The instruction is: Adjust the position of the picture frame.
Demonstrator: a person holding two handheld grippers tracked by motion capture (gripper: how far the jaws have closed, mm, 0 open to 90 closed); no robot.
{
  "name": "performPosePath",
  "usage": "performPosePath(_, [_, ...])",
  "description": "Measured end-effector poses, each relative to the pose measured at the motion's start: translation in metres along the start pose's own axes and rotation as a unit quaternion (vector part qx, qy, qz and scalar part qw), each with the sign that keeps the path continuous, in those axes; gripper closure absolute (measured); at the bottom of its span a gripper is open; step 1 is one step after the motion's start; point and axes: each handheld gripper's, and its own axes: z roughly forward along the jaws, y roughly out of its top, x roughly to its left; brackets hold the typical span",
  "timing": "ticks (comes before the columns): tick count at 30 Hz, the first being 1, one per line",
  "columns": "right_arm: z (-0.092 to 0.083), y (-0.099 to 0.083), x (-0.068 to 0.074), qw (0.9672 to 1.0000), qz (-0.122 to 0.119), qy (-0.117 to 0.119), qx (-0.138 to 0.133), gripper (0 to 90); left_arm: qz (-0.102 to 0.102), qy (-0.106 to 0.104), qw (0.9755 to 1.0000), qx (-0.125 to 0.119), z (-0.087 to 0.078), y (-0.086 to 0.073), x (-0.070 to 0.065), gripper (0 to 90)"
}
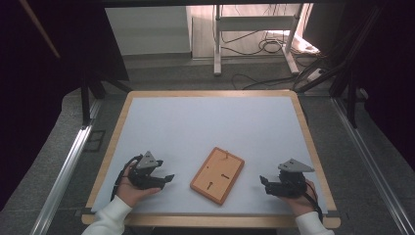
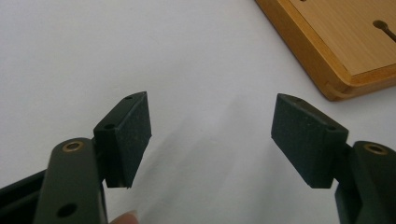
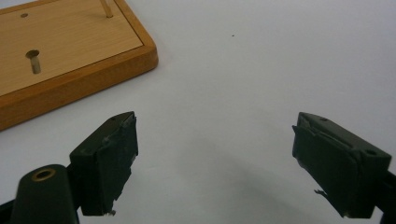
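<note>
A wooden board (image 1: pixel 217 175) is observed lying flat on the white worktop (image 1: pixel 205 122), near the front edge and a little right of centre, turned at an angle to the worktop's sides. It carries a raised darker rim, a thin upright peg (image 1: pixel 227 152) at its far end and slots or holes in its face; in the right gripper view a second short peg (image 3: pixel 34 63) is seen standing in a hole.

The left gripper (image 1: pixel 166 178) rests to the left of the board and the right gripper (image 1: pixel 264 181) to its right, each near but clear of it. In both gripper views the fingers are spread wide with nothing between them: left fingers (image 2: pixel 125 135), right fingers (image 3: pixel 108 161). The pads on the right fingers appear frayed at their edges.

The step in hand is judged to be the approach to the board. For a sound grasp, the board's angle should be matched by each gripper before closing, so that the pads meet the rim squarely rather than at a corner. The rim is low, so the fingers should be brought down close to the worktop. Both pegs should be kept clear of. With worn pads, slipping is a risk; a firm grip on opposite sides is advised before any lift.
</note>
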Motion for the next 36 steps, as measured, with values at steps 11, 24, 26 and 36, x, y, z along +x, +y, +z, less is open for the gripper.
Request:
performPosePath(11, [-0.003,0.003,-0.006,0.9999,0.006,0.008,-0.003,15.9,0.010,0.000,0.9999,0.007,0.002,-0.004,-0.004,28.5])
performPosePath(24, [0.000,0.012,-0.004,0.9999,-0.009,0.013,0.004,20.4,-0.001,-0.004,1.0000,0.002,-0.003,-0.006,-0.002,28.4])
performPosePath(26, [0.001,0.014,-0.003,0.9998,-0.011,0.016,0.002,20.4,0.002,-0.004,1.0000,0.006,-0.001,-0.006,-0.003,28.4])
performPosePath(36, [-0.001,0.026,0.010,0.9992,-0.024,0.030,-0.002,21.2,-0.002,-0.009,1.0000,0.001,-0.003,-0.006,-0.003,27.8])
